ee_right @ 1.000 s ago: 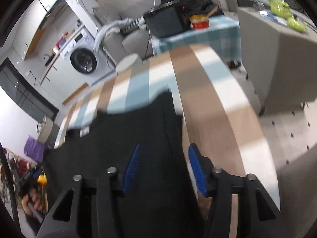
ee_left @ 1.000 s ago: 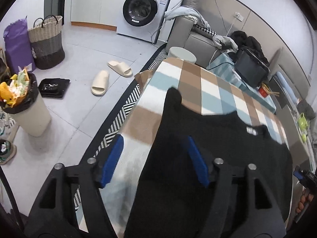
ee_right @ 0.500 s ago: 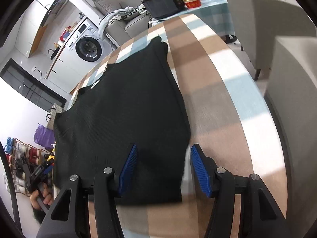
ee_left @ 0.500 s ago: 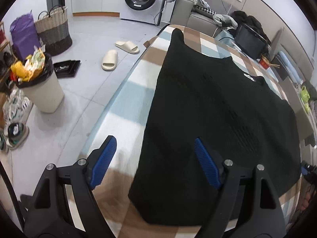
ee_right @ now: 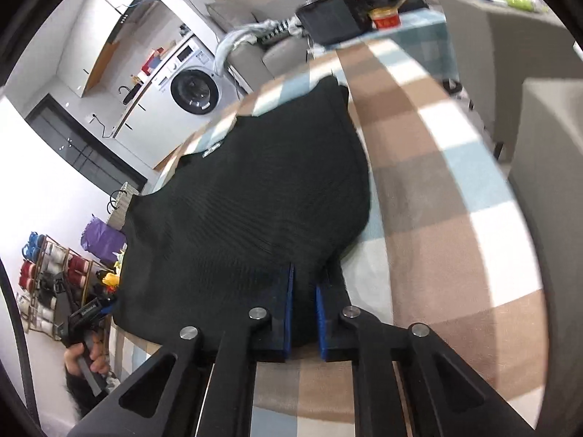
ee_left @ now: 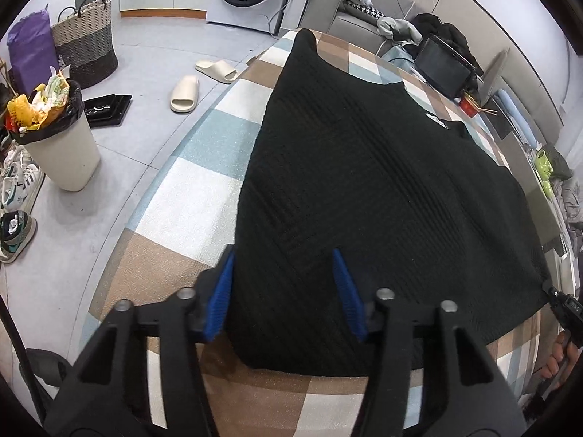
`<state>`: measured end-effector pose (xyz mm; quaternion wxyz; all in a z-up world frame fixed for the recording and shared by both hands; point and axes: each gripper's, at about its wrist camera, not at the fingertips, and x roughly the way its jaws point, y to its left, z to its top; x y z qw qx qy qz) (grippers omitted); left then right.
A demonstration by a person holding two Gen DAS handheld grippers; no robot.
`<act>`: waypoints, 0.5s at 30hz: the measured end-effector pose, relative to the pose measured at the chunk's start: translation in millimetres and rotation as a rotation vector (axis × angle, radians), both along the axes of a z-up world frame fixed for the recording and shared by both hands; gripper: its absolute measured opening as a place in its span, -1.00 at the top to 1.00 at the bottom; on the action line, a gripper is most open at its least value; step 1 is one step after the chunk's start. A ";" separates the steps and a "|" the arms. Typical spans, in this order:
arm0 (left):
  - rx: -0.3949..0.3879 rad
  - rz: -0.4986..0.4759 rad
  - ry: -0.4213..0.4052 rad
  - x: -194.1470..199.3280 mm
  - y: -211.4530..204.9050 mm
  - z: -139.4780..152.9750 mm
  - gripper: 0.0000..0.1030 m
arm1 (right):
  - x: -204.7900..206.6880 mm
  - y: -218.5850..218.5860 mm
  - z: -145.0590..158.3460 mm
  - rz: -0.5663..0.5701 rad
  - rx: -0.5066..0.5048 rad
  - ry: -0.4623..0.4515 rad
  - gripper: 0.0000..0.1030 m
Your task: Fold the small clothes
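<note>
Right wrist shows my right hand-held gripper (ee_right: 304,300) pinching the black knit top's (ee_right: 255,196) hem while the left hand-held gripper (ee_left: 286,293) straddles its corner spread, so I risk an uneven, skewed fold.

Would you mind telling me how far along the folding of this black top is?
Done: the black knit top lies spread flat on the checked table. In hand: the right gripper pinches its hem corner, while the left gripper is open over the other. Left: every fold.
</note>
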<state>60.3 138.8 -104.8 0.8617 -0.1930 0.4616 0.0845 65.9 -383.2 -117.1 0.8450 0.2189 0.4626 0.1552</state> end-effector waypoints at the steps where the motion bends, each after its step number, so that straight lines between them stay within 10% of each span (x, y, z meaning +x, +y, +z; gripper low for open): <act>1: -0.006 -0.003 -0.003 0.9 1.1 0.7 0.28 | -2.0 -1.9 1.6 -0.005 -0.016 0.003 0.90; 15: -0.032 0.008 -0.055 -15.2 17.2 12.6 0.94 | 8.0 -2.7 -13.9 -0.027 -0.017 0.063 0.59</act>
